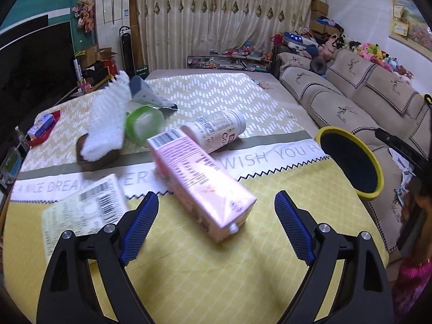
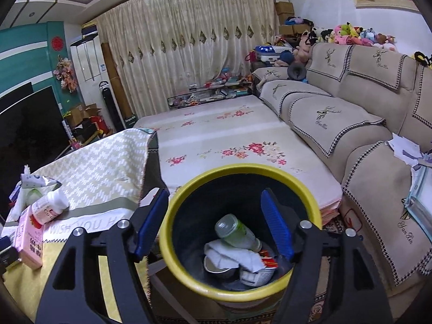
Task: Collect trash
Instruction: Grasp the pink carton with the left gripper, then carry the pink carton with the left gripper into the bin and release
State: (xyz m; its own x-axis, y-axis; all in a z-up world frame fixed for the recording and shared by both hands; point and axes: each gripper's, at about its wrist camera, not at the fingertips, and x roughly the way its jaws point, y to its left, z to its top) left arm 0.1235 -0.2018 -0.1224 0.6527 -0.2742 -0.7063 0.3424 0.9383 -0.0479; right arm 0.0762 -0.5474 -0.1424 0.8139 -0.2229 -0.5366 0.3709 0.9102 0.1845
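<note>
Nearby, white bottle [image 1: 216, 129] behind pink carton [image 1: 199, 181].

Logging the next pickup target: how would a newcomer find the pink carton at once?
On the yellow-patterned table cloth, look just ahead of the open left gripper. The pink carton lies flat there, the only long pink box, barcode at its far end, beside a round white bottle.

A lived-in home, a family sitting room. Shown by a beige fabric sofa with embroidered deer covers [image 2: 337, 113], a row of bright plush toys [image 2: 353, 35] along its back, cream pleated floor-length curtains [image 2: 189, 54], a large dark television screen [image 2: 24, 132], stacked brown cardboard boxes [image 2: 286, 13].
</note>
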